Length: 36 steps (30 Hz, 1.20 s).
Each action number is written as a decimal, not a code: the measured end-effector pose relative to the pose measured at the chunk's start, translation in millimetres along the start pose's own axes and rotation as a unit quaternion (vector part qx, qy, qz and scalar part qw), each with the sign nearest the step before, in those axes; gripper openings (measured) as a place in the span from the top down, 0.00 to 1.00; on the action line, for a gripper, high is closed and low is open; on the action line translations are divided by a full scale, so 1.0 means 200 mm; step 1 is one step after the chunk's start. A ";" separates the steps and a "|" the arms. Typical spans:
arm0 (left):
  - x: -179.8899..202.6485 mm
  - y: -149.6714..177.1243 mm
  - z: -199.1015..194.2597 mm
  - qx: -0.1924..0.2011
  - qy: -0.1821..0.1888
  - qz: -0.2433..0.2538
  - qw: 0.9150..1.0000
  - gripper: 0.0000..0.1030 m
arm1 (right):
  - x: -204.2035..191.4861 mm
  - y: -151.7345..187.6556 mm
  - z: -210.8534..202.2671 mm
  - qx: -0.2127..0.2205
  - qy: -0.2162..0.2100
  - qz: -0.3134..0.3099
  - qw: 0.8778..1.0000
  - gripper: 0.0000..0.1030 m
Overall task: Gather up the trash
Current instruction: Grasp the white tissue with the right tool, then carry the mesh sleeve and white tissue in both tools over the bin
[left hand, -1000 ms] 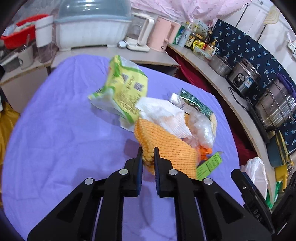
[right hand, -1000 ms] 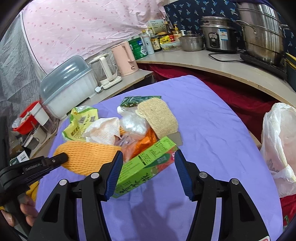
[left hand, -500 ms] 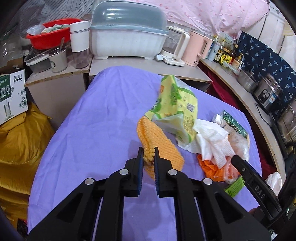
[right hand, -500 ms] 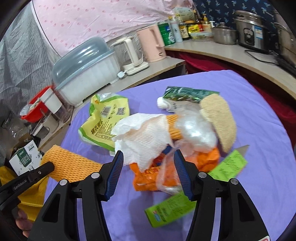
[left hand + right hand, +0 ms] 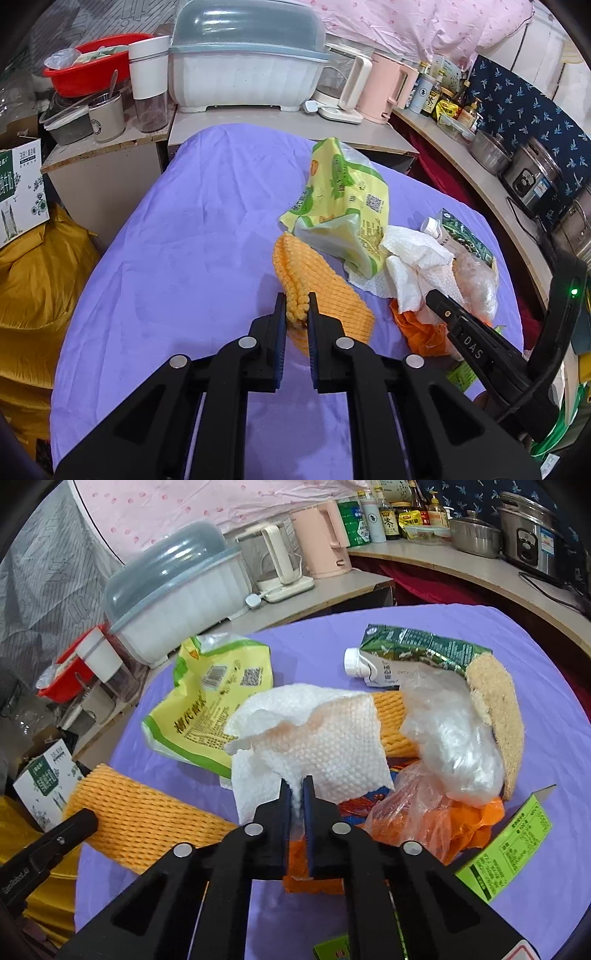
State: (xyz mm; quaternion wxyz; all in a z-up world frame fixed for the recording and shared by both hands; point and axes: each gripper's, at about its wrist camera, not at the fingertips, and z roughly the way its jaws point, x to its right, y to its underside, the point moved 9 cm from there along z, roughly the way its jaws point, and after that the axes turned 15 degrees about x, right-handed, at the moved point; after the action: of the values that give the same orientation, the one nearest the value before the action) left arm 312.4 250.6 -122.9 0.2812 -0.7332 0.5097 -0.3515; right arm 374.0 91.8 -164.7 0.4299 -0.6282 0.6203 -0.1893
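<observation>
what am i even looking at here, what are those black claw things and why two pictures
The black claws are hand-held two-finger grippers, one in each of a person's hands, each carrying a fisheye camera that looks along its fingers. So one picture comes from each claw.

The left gripper is shut on an orange foam net. The right gripper is shut on a white paper towel.

Both work over a table with a purple cloth where trash is piled: a yellow-green snack bag, a green carton, a clear plastic bag, orange plastic and a lime-green box. Kitchen things stand behind.
</observation>
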 end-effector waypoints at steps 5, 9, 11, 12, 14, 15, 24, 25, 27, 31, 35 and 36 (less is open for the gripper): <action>0.08 -0.02 -0.06 0.008 0.015 0.006 1.000 0.90 | 0.03 -0.12 -0.18 0.042 -0.001 0.009 0.999 0.95; 0.18 -0.04 -0.16 0.021 0.032 0.015 0.999 0.90 | 0.11 -0.23 -0.39 0.079 0.009 0.025 0.996 0.95; 0.23 -0.05 -0.20 0.027 0.040 0.019 0.999 0.90 | 0.15 -0.27 -0.47 0.094 0.015 0.030 0.995 0.95; 0.27 -0.05 -0.24 0.031 0.047 0.022 0.998 0.90 | 0.18 -0.30 -0.53 0.104 0.018 0.034 0.994 0.95; 0.32 -0.06 -0.30 0.039 0.057 0.027 0.997 0.90 | 0.22 -0.34 -0.63 0.120 0.024 0.037 0.992 0.95; 0.36 -0.07 -0.33 0.043 0.063 0.030 0.997 0.90 | 0.25 -0.36 -0.69 0.129 0.030 0.037 0.990 0.95; 0.71 -0.05 -0.59 0.064 0.119 0.060 0.989 0.90 | 0.54 -0.44 -1.15 0.195 0.066 0.064 0.976 0.95; 0.75 -0.04 -0.62 0.064 0.125 0.064 0.988 0.90 | 0.58 -0.45 -1.20 0.200 0.071 0.066 0.975 0.95; 0.84 -0.01 -0.66 0.065 0.137 0.073 0.986 0.90 | 0.67 -0.44 -1.29 0.211 0.083 0.075 0.971 0.95; 1.06 0.06 -0.75 0.059 0.169 0.096 0.979 0.90 | 0.86 -0.42 -1.48 0.229 0.105 0.094 0.963 0.95; 1.30 0.15 -0.83 0.054 0.202 0.120 0.971 0.90 | 1.07 -0.38 -1.66 0.244 0.131 0.112 0.954 0.95; 1.37 0.17 -0.85 0.051 0.212 0.125 0.968 0.90 | 1.12 -0.36 -1.71 0.247 0.139 0.117 0.952 0.95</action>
State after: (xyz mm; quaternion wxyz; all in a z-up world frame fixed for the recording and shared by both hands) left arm 220.9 -28.3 13.6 0.2455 -0.5575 0.6264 -0.4864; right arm 191.4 -234.3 15.4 0.5001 -0.3930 0.6768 -0.3706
